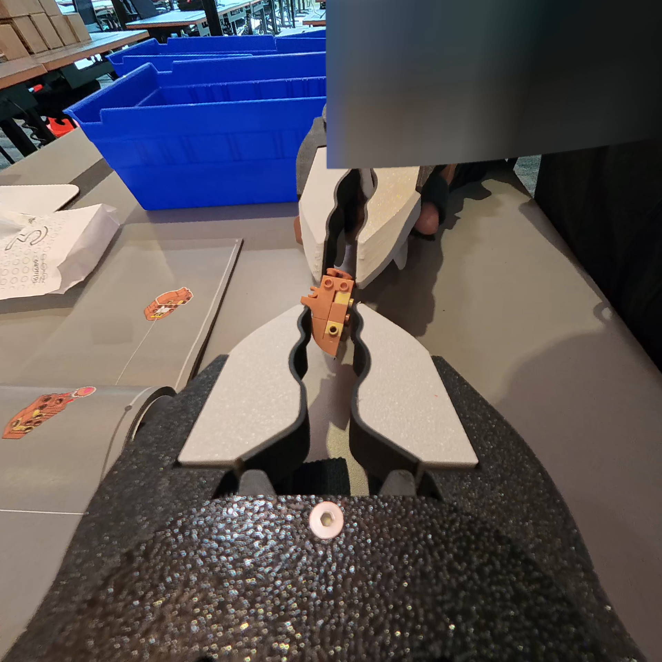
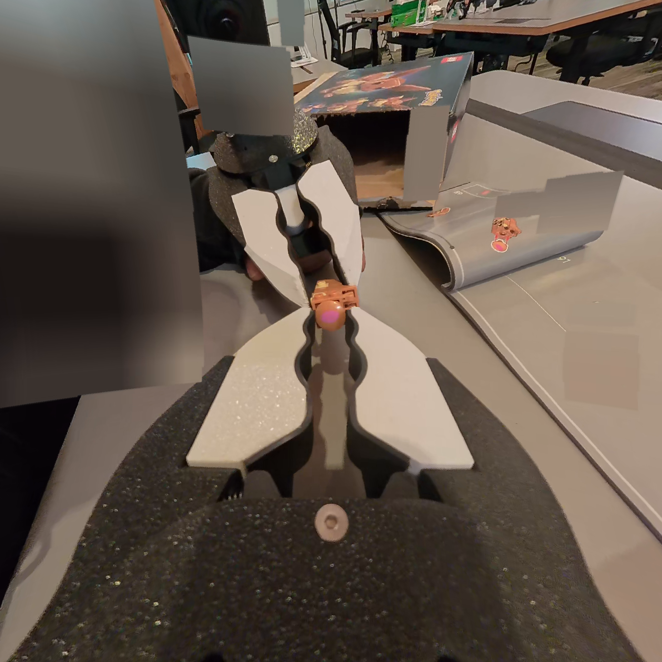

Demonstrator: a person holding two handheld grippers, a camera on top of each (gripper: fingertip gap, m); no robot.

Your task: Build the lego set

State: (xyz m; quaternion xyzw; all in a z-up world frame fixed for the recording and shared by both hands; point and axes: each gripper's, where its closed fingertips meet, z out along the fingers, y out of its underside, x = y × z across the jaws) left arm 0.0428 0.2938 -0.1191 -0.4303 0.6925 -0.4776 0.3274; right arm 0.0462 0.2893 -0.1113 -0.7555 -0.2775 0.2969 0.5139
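Two tools meet nose to nose above the grey table (image 1: 501,322), a small brown brick build between them.

My left tool (image 1: 327,324) is closed on the brown brick assembly (image 1: 331,315), pads pressing its sides. My right tool (image 2: 329,318) is nearly shut around a rounded brown piece with a pink spot (image 2: 330,317), which butts against that assembly. I'd say keep both grips square and push straight along the axis. The left view alone shows the studs, the blue bins (image 1: 200,143) and the open booklet (image 1: 143,315); the right view alone shows the pink spot and the torn box (image 2: 387,107).
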